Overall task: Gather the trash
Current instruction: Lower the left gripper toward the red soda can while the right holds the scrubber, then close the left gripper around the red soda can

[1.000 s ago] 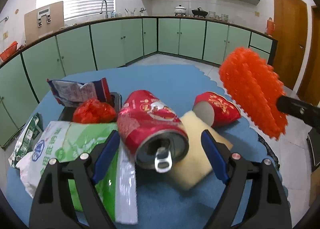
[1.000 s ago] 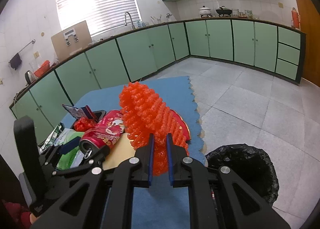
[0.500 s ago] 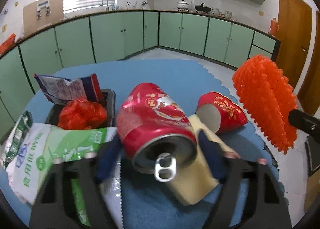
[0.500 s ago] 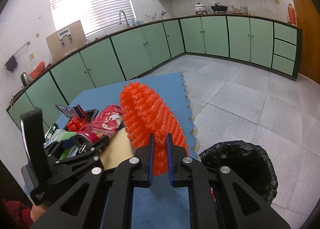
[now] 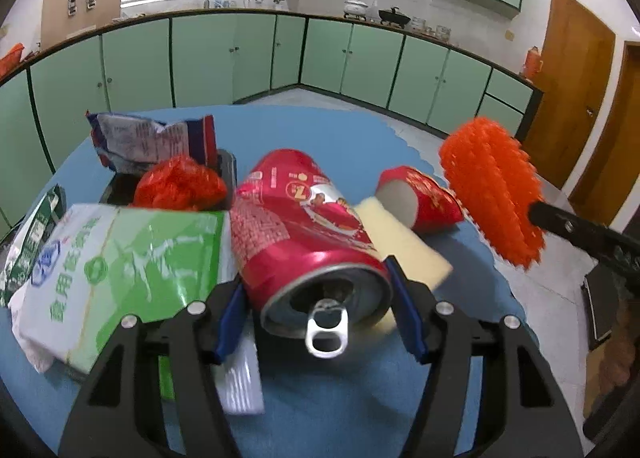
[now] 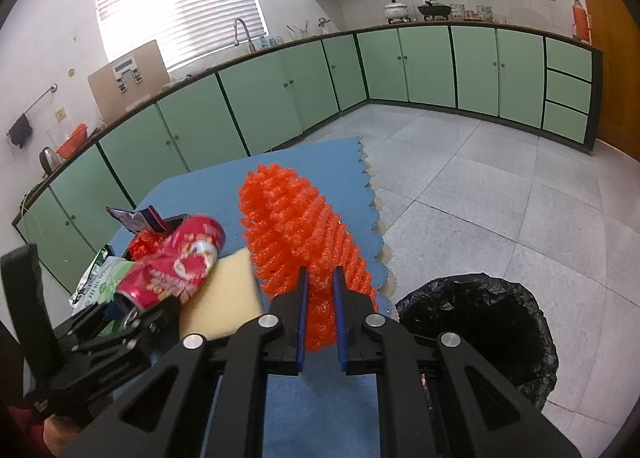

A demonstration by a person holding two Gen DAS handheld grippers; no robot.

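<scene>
Since a second ago, the left gripper (image 5: 320, 318) has been narrowing around the red can (image 5: 304, 234), and the can's open end with its pull tab is now sitting lower and closer to the camera. Its fingers (image 5: 230, 322) are closing on the can, which is lying between them; the blue pads look to be touching its sides, though blur at the rim makes full contact hard to confirm. The can is lying on its side on the blue worktop (image 5: 340, 398), partly over a pale yellow sponge (image 5: 404, 246) and just beside a green and white plastic bag (image 5: 120, 270).

The right gripper (image 6: 319, 314) is keeping its fingers (image 6: 301, 318) clamped on the orange foam net (image 6: 296, 226), which is sticking up and away from them above the worktop's edge. In the left wrist view the net (image 5: 492, 194) is hanging to the right of a red paper cup (image 5: 424, 198) that is lying on its side.

Behind the can, a crumpled red bag (image 5: 180, 186) is resting in a black tray (image 5: 228, 166), with a blue and white wrapper (image 5: 148, 138) propped beyond it. A bin lined with a black bag (image 6: 480, 322) is standing on the tiled floor just beside the worktop, below and to the right of the net.
</scene>
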